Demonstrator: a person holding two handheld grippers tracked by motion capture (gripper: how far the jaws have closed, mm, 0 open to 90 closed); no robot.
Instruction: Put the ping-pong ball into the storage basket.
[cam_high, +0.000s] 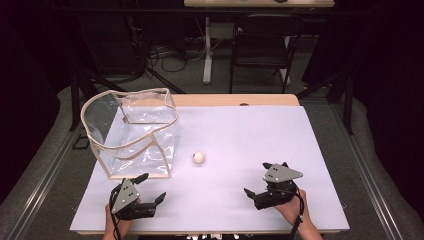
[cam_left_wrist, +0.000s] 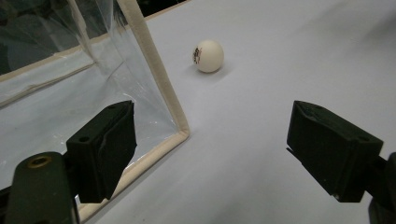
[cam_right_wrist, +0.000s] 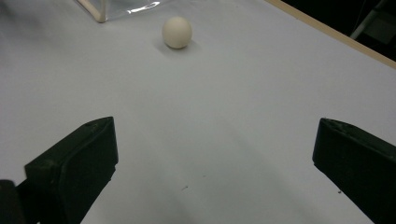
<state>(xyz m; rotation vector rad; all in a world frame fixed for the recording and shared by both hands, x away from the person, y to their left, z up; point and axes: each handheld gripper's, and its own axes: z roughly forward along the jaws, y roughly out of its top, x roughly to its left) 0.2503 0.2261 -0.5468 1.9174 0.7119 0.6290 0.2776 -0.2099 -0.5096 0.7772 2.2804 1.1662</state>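
Note:
A small white ball (cam_high: 198, 157) lies on the pale table sheet (cam_high: 240, 135), just right of a clear plastic bag-like box (cam_high: 132, 131) with cream edging. My left gripper (cam_high: 148, 187) rests near the front left, open, below the box's front corner. My right gripper (cam_high: 259, 179) sits at the front right, open, with nothing between its jaws. From the left gripper view the ball (cam_left_wrist: 208, 55) lies ahead beside the box's cream edge (cam_left_wrist: 159, 79). In the right gripper view the ball (cam_right_wrist: 177, 32) is far ahead on bare sheet, beyond the open jaws.
The clear box stands open-topped at the table's left rear. A dark folding chair (cam_high: 262, 42) and a table leg (cam_high: 207, 50) stand beyond the far edge. Black curtains surround the area.

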